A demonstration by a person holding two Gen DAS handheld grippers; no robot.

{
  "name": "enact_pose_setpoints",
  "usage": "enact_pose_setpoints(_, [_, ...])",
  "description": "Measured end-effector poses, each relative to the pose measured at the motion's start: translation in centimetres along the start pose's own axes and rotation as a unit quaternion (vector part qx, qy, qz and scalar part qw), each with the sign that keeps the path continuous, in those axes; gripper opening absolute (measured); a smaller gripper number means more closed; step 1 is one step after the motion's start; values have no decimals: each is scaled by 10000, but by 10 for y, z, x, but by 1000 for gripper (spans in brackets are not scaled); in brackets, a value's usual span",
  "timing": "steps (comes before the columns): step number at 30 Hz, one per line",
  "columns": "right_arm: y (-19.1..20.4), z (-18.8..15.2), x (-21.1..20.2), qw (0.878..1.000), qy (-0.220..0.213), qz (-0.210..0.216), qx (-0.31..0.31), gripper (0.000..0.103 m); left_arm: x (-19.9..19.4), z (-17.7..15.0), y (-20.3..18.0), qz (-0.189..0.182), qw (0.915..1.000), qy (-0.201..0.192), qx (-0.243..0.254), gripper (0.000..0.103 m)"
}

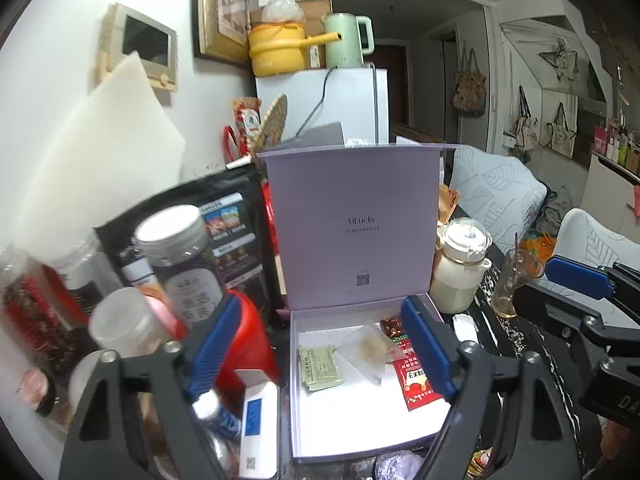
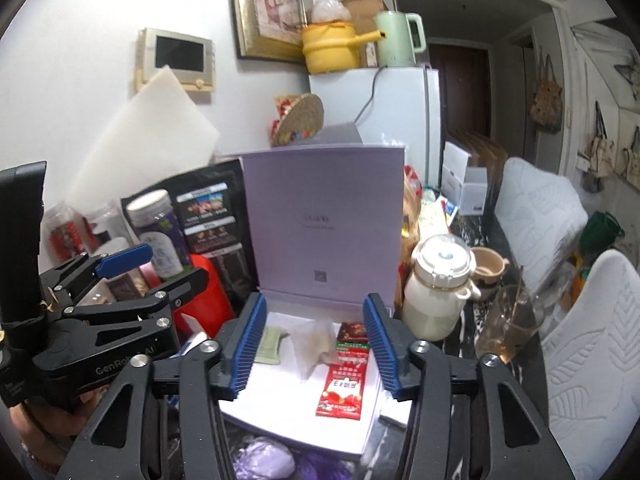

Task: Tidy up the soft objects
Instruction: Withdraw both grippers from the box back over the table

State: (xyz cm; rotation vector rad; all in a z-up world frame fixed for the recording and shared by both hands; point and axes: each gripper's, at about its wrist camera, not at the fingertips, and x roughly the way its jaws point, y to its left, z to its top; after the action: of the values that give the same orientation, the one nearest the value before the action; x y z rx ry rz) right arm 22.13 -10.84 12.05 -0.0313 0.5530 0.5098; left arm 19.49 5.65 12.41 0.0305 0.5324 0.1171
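Note:
A lilac box [image 1: 295, 400] stands on the cluttered table with its lid [image 1: 352, 224] upright. On its white floor lie a green sachet [image 1: 320, 368], a translucent pouch [image 1: 370, 350] and a red sachet [image 1: 416, 388]. My left gripper [image 1: 320, 308] hovers open over the box's left half, empty. My right gripper [image 2: 314, 304] hovers open over the same box [image 2: 280, 400], with the green sachet [image 2: 272, 340], the pouch [image 2: 314, 340] and the red sachet [image 2: 344, 384] below it, untouched. Something purple and fluffy [image 2: 264, 460] lies in front of the box.
Jars [image 1: 180, 256], a red container [image 1: 248, 336] and a black snack bag [image 1: 224, 232] crowd the box's left. A cream flask [image 2: 436, 292] and a glass cup [image 2: 512, 328] stand to its right. White cushioned chairs [image 2: 588, 360] line the right side.

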Motion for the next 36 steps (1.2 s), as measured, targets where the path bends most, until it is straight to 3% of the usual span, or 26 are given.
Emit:
enact_pose_setpoints(3, [6,0,-17,9999,-101,30,-33,56,-16,-1,1,6,10000,-91,7,84])
enact_pose_setpoints(9, [17,-6,-49,9996,-270,32,-99,69,-46,-6,5,-68,9998,-206,-6,85])
enact_pose_setpoints(10, [19,-7,-54,9995,-291,27,-115,73,-52,-8,5,-68,9997,-240,2,87])
enact_pose_setpoints(12, [23,-11,-65,9993,-355,21,-150,77,-61,-11,6,-79,9995,-304,-7,101])
enact_pose_setpoints(15, [28,-16,-78,9990,-399,16,-174,82,-77,-17,7,-65,9991,-427,-1,103])
enact_pose_setpoints(26, [45,-47,-119,9988,-462,-32,-187,85,-122,-45,12,-265,9986,-454,56,103])
enact_pose_setpoints(36, [61,-87,-142,9993,-362,13,-78,85,-146,-85,8,-576,9979,-240,174,103])
